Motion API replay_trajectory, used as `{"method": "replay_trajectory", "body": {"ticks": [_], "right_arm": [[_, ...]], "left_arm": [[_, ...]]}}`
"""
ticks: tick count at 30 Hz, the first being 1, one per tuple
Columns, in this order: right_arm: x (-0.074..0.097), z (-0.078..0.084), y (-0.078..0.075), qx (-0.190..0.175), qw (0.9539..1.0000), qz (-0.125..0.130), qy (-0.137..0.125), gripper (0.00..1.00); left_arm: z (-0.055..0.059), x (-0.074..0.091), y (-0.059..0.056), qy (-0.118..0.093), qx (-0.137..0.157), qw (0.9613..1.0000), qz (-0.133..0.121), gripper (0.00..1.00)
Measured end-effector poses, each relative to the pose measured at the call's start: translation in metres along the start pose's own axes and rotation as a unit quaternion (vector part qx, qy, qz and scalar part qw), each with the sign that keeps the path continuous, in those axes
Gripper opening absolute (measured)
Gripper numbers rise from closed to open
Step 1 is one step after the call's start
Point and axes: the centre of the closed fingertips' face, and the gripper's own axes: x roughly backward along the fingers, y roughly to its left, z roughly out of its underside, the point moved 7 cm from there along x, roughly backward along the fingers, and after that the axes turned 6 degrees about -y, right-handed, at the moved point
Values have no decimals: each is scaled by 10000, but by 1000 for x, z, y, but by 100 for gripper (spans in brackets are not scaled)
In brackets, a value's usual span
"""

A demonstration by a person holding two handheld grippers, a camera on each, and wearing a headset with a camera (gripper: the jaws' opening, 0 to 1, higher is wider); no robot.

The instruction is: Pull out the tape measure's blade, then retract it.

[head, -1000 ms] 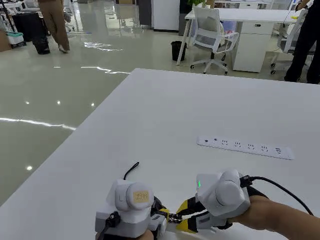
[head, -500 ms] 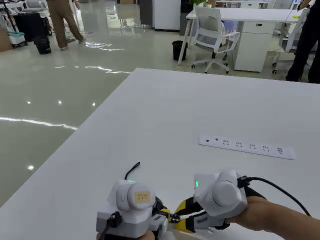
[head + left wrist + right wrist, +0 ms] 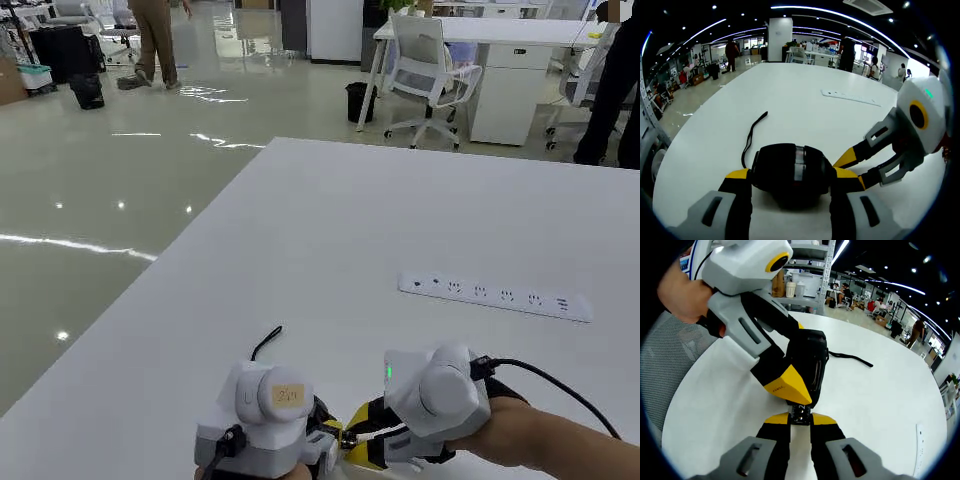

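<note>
Black tape measure [image 3: 790,162] clamped in left tool [image 3: 791,175], blade end toward right tool [image 3: 800,420], tight on its hook [image 3: 800,413].

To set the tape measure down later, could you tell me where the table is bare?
The table is bare from the strap out to the power strip and far edge. Crowded at the near edge, where left gripper and right gripper hold the tape measure.

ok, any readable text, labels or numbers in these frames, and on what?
Yellow sticker on the left gripper: dark marks, too blurred to read.
Print on that gripper's yellow fingertip: too small to read.
Power strip: marks by the sockets, too small to read.
No text reads clearly.
</note>
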Motion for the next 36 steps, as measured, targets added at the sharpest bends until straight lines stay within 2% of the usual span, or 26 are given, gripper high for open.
{"method": "replay_trajectory", "body": {"ticks": [20, 31, 36], "right_arm": [[-8, -2, 1, -136, 9999, 68, 38, 15], [-11, 1, 4, -189, 9997, 144, 93, 15], [-11, 0, 3, -211, 9995, 189, 110, 15]], "left_arm": [[1, 1, 0, 20, -16, 10000, 2, 59], [1, -1, -3, 96, -167, 9998, 3, 60], [0, -1, -2, 102, -139, 9998, 31, 61]]}}
